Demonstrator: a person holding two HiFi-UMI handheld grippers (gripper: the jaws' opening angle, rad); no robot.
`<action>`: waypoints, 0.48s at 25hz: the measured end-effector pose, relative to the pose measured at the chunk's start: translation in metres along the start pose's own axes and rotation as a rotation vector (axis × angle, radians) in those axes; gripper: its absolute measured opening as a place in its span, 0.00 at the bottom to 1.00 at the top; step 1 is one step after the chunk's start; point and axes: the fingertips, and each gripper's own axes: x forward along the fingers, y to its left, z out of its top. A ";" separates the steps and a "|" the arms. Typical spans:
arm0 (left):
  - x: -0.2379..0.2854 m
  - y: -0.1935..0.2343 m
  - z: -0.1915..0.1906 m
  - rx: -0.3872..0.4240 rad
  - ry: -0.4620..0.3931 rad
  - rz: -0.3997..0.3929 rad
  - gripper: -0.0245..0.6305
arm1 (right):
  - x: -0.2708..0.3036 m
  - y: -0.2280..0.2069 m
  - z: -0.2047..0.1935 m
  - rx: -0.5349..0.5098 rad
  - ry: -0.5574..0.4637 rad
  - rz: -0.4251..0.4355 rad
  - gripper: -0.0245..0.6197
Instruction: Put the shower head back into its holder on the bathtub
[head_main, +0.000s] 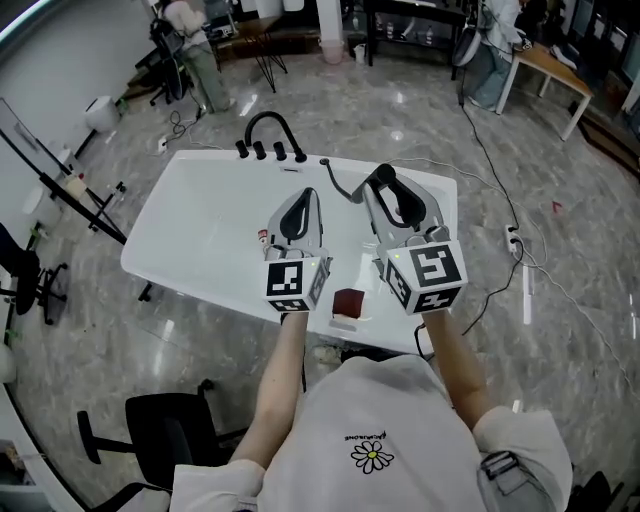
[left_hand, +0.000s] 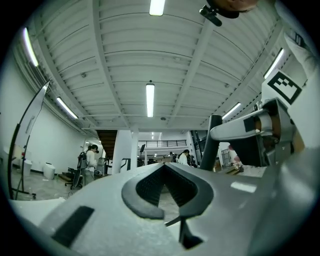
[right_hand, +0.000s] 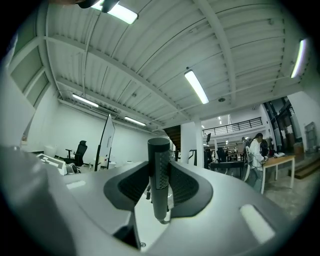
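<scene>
Head view has the person standing at the near edge of a white bathtub (head_main: 200, 230), one claw in each hand, both held up over the tub and pointing toward its far edge. The right claw (head_main: 388, 188) is over the right end of the bathtub. In the right gripper view you can see it's pinching the shower head (right_hand: 159, 170): the dark, textured handle stands upright between the two pads, which sit against it on both sides. A thin black hose (head_main: 340, 185) curls over the tub between the far edge and that claw. The left claw (head_main: 305, 197) hangs just beside it, closer to the middle of the tub. The left gripper view shows its pads pressed together at the tips with nothing in them, just floor visible through the gap behind. A black arched faucet (head_main: 268, 125) with a row of black knobs sits on the far edge. There's a small dark red block (head_main: 348, 302) on the near edge, between the two hands. Can't really pick out which fitting is the holder from here.
</scene>
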 end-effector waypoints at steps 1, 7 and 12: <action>-0.006 -0.003 -0.001 0.000 0.003 0.003 0.04 | -0.008 0.000 -0.001 0.011 -0.004 -0.007 0.24; -0.024 -0.013 -0.007 -0.016 0.030 0.005 0.04 | -0.030 0.009 -0.020 0.038 0.018 -0.010 0.24; -0.027 -0.013 0.004 -0.002 0.014 0.014 0.04 | -0.031 0.021 -0.041 0.019 0.060 0.012 0.24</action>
